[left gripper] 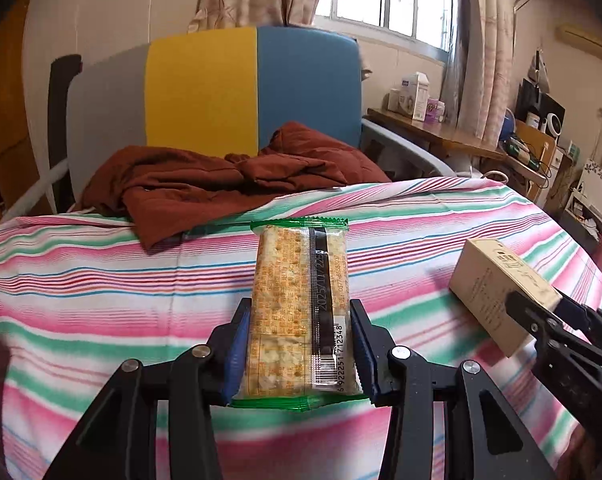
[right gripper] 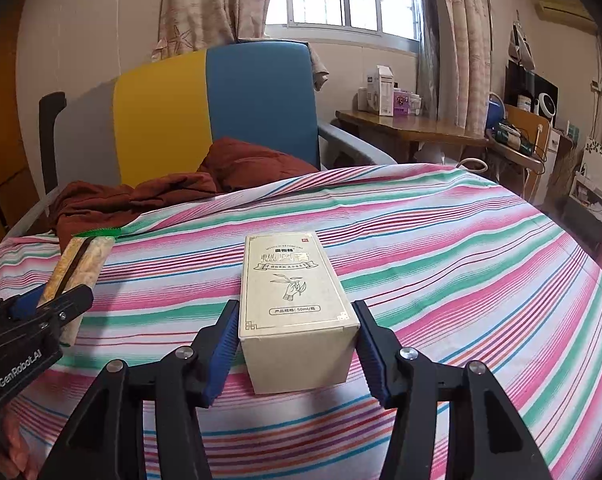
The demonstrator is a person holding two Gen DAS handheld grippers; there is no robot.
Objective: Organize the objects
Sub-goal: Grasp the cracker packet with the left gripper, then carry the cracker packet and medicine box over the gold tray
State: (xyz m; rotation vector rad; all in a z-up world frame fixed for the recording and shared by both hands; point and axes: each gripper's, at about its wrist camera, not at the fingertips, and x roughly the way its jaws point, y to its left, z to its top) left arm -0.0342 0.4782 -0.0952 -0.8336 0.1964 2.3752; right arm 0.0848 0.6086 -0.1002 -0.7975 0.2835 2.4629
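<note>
My left gripper (left gripper: 299, 320) is shut on a clear cracker packet with green ends (left gripper: 297, 300), held above the striped bedspread (left gripper: 101, 280). The packet also shows at the left of the right wrist view (right gripper: 81, 268), with the left gripper (right gripper: 41, 308) on it. My right gripper (right gripper: 295, 328) is shut on a cream cardboard box with gold print (right gripper: 293, 300), its pads against the box's two sides. The box (left gripper: 497, 288) and the right gripper (left gripper: 541, 316) show at the right of the left wrist view.
A rumpled rust-brown garment (left gripper: 229, 184) lies at the bed's far side, before a grey, yellow and blue headboard (left gripper: 205, 88). A wooden desk with boxes (right gripper: 405, 124) and cluttered shelves (right gripper: 533, 128) stand to the right, under a curtained window.
</note>
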